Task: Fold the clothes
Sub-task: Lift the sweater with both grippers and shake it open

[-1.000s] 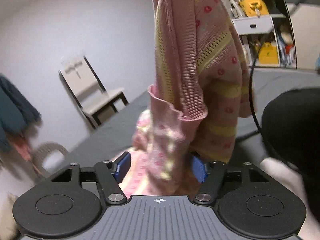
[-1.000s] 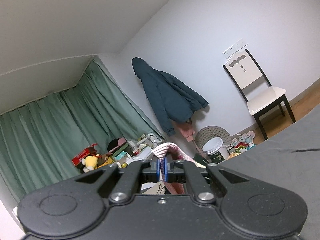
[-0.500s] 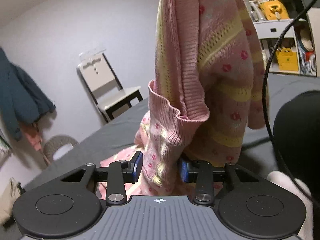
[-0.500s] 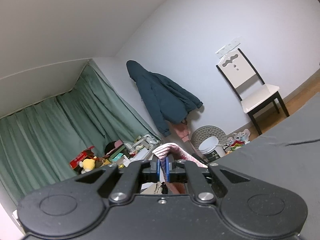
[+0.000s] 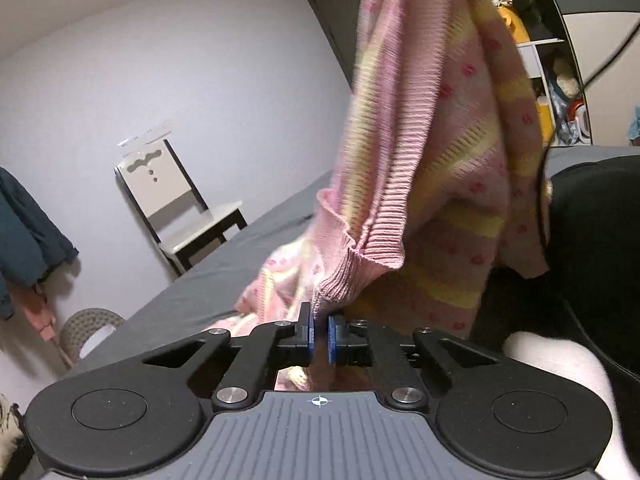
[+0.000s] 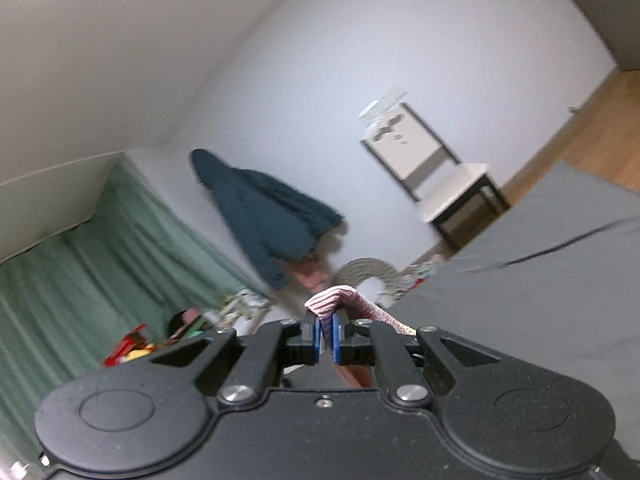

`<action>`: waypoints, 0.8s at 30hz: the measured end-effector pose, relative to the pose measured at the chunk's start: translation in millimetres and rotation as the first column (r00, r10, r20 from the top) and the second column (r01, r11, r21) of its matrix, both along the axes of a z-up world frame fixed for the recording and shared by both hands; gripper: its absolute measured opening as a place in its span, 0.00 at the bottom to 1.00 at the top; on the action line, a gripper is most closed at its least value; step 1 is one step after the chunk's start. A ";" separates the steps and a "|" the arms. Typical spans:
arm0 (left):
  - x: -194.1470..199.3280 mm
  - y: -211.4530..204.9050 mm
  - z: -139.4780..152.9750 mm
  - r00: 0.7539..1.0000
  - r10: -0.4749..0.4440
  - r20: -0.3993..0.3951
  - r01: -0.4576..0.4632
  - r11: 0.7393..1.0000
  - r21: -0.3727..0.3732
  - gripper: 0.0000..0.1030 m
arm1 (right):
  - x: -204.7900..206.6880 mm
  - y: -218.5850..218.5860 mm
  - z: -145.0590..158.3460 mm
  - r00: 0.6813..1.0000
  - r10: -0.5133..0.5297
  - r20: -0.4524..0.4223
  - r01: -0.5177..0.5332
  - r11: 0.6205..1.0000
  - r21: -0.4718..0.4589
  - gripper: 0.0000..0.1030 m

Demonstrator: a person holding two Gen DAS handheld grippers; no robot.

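Two grippers held one garment between them. The left gripper (image 5: pixel 319 338) had its jaws closed on a ribbed pink edge of the pink-and-yellow knit sweater (image 5: pixel 436 152), and the right gripper (image 6: pixel 327 338) had its jaws clamped on another ribbed fold of that sweater (image 6: pixel 336 300). From the left wrist view the sweater hung in the air from somewhere above the frame, its lower part draping toward the grey bed (image 5: pixel 224 276), where some of the knit appeared to rest. Holding it up by two points like this probably served to let the fabric drop open and straighten under its own weight, so that it could be laid flat on the bed before any fold was made; the folding itself looked not yet begun.

Only the left wrist view showed the body of the sweater, its stripes and red dots, the shelves (image 5: pixel 548 72) of clutter behind it, and a dark-clothed part of the person (image 5: pixel 592 248) at the right. The right wrist view, blurred, showed just the small pinched fold, but it gave the room beyond: a dark coat (image 6: pixel 264 216) on the wall, green curtains (image 6: pixel 80 292), a chair (image 6: pixel 436 176), and the bed's far edge.
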State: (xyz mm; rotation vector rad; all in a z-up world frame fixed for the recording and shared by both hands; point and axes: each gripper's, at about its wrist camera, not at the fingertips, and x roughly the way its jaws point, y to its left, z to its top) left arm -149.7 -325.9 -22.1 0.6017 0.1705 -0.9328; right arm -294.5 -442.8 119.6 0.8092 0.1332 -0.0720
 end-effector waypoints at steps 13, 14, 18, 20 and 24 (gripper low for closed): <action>-58.2 50.0 -24.1 0.944 -0.322 -0.071 0.329 0.918 0.222 0.09 | -37.1 -13.8 -66.5 0.985 -0.071 -0.159 0.089 0.990 0.110 0.08; -57.7 54.6 -23.9 0.945 -0.320 -0.072 0.328 0.917 0.228 0.09 | -39.2 -14.1 -69.9 0.984 -0.075 -0.164 0.095 0.988 0.119 0.08; -38.2 55.9 -15.6 0.934 -0.352 -0.057 0.355 0.903 0.243 0.22 | -39.9 -13.5 -77.7 0.985 -0.067 -0.160 0.091 0.984 0.152 0.08; -25.9 51.6 -12.3 0.925 -0.378 -0.026 0.371 0.892 0.257 0.53 | -38.3 -12.8 -78.6 0.986 -0.059 -0.156 0.084 0.984 0.158 0.08; -13.2 42.6 -17.0 0.884 -0.468 0.019 0.442 0.848 0.292 0.84 | -35.0 -10.8 -78.8 0.988 -0.045 -0.149 0.070 0.984 0.164 0.08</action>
